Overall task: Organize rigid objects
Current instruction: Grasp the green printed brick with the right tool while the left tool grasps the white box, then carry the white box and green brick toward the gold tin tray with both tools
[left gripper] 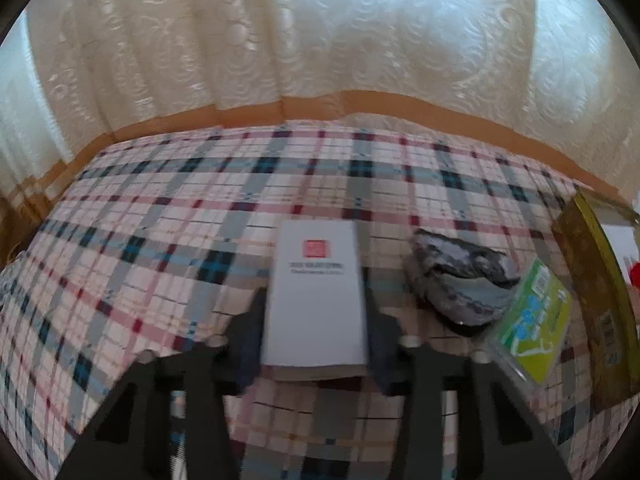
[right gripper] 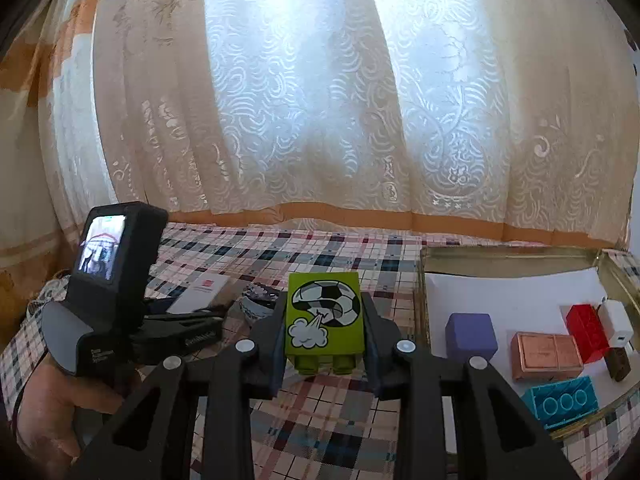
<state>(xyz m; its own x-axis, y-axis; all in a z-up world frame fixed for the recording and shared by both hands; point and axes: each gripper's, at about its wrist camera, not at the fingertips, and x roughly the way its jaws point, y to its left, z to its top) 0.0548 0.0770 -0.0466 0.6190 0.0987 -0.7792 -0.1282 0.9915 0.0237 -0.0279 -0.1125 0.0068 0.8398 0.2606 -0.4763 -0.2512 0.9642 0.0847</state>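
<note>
My left gripper (left gripper: 316, 320) is shut on a white box with a red square logo (left gripper: 316, 288) and holds it above the plaid cloth. My right gripper (right gripper: 324, 328) is shut on a lime-green toy brick with a football picture (right gripper: 325, 316), held above the cloth just left of the gold tray (right gripper: 500, 256). The tray holds a purple cube (right gripper: 470, 336), a copper-pink box (right gripper: 546, 354), a red brick (right gripper: 586, 330), a teal brick (right gripper: 560, 400), a white charger (right gripper: 616, 322) and a dark brown block (right gripper: 618, 364).
A crumpled grey-blue cloth (left gripper: 460, 280) and a green packet (left gripper: 532, 328) lie right of the white box, by the gold tray's wall (left gripper: 600, 280). The left gripper body and hand (right gripper: 108, 300) show at left in the right wrist view. A lace curtain (right gripper: 340, 100) hangs behind.
</note>
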